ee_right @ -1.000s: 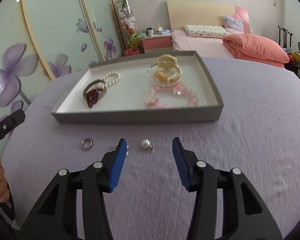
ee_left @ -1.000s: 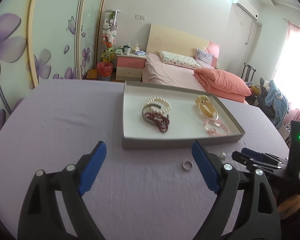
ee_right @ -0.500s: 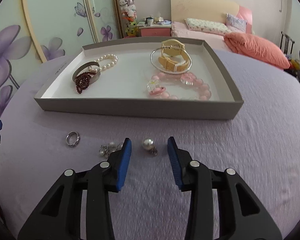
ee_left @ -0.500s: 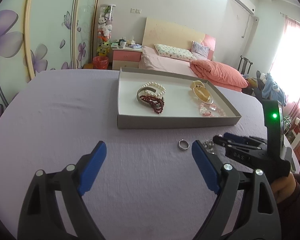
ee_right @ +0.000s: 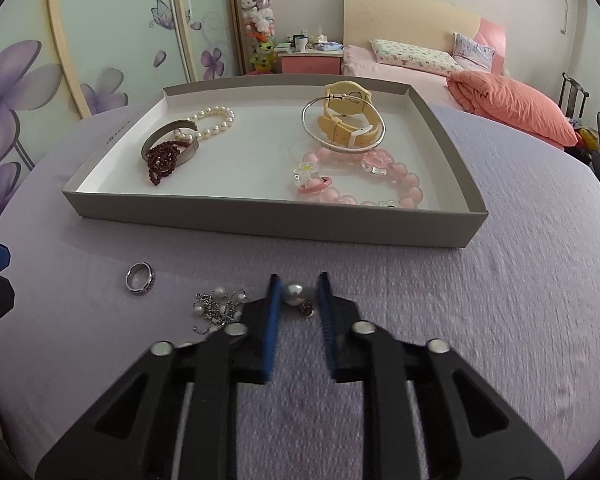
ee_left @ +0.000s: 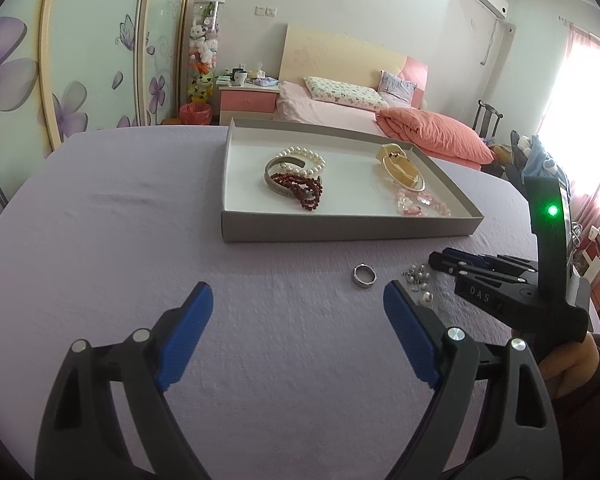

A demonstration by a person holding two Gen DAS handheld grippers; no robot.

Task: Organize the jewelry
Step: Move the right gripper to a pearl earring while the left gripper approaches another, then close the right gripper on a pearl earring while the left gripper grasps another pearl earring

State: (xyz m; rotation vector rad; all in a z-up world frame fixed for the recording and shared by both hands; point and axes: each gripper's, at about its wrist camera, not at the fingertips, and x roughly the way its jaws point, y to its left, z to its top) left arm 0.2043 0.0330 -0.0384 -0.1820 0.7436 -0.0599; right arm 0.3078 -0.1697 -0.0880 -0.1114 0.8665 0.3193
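Grey shallow tray (ee_right: pixel 260 222), white inside, sits toward far edge of lilac tablecloth.
Tray left half: pearl bracelet (ee_right: pixel 214 120), silver cuff (ee_right: pixel 188 152), dark red bead strand (ee_right: pixel 162 162), all overlapping.
Tray right half: yellow watch (ee_right: pixel 346 114) inside silver bangle (ee_right: pixel 342 146); pink bead bracelet w/ flower charms (ee_right: pixel 384 182) near front-right corner.
On cloth just in front of tray's front wall: silver ring (ee_right: pixel 141 278) flat, chain w/ small pearls (ee_right: pixel 218 306) bunched, pearl earring (ee_right: pixel 295 295) w/ small metal fitting, in row left to right.
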